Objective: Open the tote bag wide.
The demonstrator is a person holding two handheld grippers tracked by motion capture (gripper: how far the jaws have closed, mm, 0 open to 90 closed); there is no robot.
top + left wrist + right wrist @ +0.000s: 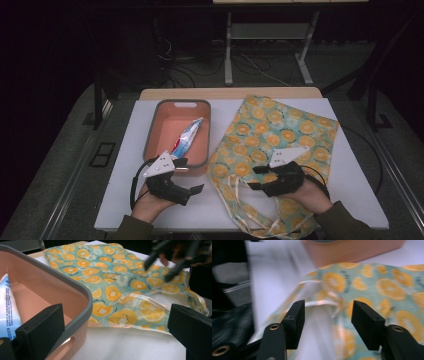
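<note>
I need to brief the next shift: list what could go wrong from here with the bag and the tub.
1. The right gripper has its jaws open over the bag mouth; closing now might catch one layer or a strap, not the opening.
2. The left gripper straddles the tub corner; a pull could drag the tub onto the bag.
3. The packet leans inside and may slide.

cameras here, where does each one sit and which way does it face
High view: above the person's side, looking forward and down at the bin, fruit-print bag, both hands and grippers.
Left gripper view: on the left gripper, facing across the bin's rim to the bag.
Right gripper view: on the right gripper, open fingers over the bag's handles.
All share the bag.
</note>
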